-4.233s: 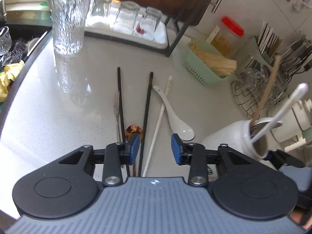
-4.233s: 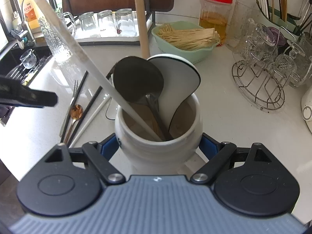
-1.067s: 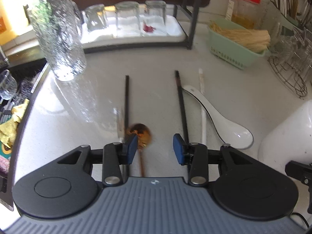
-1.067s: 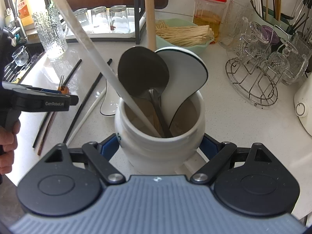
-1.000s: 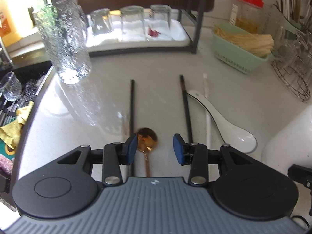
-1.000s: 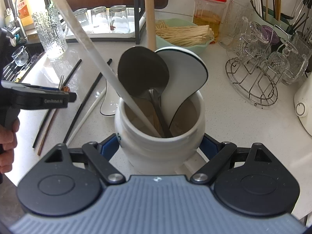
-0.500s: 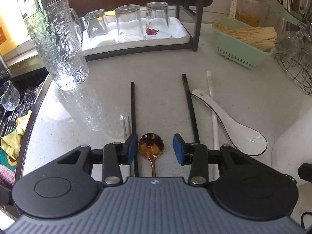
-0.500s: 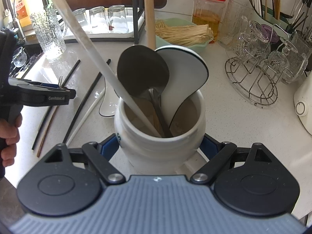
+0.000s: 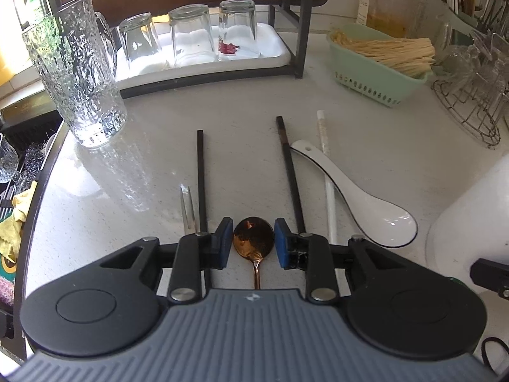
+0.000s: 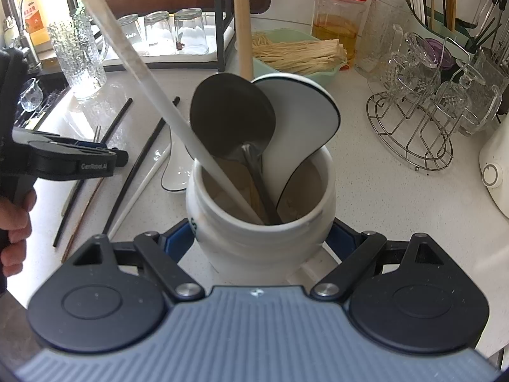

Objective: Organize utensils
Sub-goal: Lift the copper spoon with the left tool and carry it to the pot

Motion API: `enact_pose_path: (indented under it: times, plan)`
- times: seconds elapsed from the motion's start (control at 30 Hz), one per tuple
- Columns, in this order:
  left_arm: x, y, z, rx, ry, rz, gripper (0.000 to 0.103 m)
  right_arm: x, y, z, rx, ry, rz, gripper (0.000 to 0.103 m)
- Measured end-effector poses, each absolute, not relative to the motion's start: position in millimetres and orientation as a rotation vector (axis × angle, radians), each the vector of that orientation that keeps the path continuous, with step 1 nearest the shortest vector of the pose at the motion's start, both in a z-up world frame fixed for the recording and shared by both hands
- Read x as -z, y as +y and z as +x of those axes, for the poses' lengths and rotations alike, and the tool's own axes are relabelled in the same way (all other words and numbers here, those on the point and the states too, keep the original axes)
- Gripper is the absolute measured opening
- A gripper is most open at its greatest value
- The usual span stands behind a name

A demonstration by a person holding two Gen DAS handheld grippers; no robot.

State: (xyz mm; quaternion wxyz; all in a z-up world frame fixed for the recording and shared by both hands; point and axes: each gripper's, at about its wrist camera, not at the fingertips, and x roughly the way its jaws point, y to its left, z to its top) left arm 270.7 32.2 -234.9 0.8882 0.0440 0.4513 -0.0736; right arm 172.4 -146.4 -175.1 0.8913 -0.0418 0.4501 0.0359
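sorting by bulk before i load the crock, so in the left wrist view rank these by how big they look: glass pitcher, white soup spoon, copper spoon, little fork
1. glass pitcher, clearly largest
2. white soup spoon
3. copper spoon and little fork: unsure, since both are partly hidden under the tongs, and the copper spoon lies nearest the camera.

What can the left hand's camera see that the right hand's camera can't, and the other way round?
Only the left wrist view shows the copper spoon's bowl between the closing pads of the left gripper, not yet pinched.

Only the right wrist view shows inside the white crock, held by the right gripper, with a dark ladle standing in it, and the person's hand.

Both show the white soup spoon, the black chopsticks, the glass pitcher and the green basket.
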Motion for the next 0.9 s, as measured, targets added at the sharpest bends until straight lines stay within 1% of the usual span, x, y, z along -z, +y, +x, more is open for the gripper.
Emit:
enact_pose_path:
  times: [0.17, 0.5, 0.9]
  plan:
    - [221, 32, 263, 0.168, 0.913, 0.06, 0.032, 175, -146, 172, -0.074, 0.934, -0.086, 0.09]
    - [175, 24, 236, 0.183, 0.839, -0.01, 0.032, 175, -146, 174, -0.087, 0.937, -0.098, 0.09]
    - [140, 11, 198, 0.204, 0.779, -0.021, 0.031, 176, -147, 173, -0.131, 0.918, -0.12, 0.09]
